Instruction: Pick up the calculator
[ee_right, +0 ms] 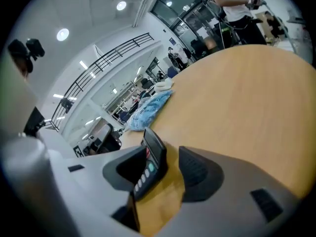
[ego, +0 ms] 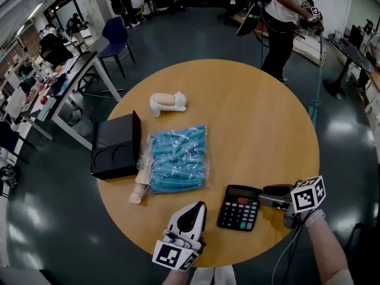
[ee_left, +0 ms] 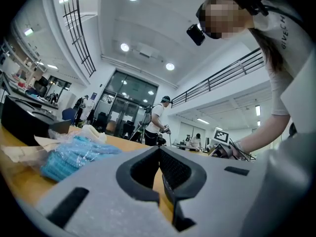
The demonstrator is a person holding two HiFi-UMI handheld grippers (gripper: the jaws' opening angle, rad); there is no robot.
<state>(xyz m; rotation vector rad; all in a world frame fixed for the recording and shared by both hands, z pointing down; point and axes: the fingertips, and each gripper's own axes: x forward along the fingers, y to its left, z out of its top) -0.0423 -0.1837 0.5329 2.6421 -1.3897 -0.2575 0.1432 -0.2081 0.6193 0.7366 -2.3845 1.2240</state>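
A black calculator [ego: 239, 207] with grey keys and one red key lies flat on the round wooden table [ego: 255, 117], near its front edge. My right gripper [ego: 263, 198] comes in from the right at the calculator's right edge. In the right gripper view the calculator [ee_right: 152, 158] stands edge-on between the jaws, close to the left pad [ee_right: 127, 169]. The right pad [ee_right: 196, 173] is clear of it, so the right gripper [ee_right: 165, 168] is open. My left gripper [ego: 200, 207] hovers over the front edge, left of the calculator. Its fingertips meet around nothing, so the left gripper [ee_left: 159, 151] is shut.
A clear bag of blue items [ego: 178, 159] lies mid-table, with a black box [ego: 116, 147] and a beige object [ego: 140, 189] to its left. A white object [ego: 167, 102] sits further back. A person [ego: 282, 10] stands beyond the far edge. A chair [ego: 116, 37] and desk [ego: 71, 76] stand at left.
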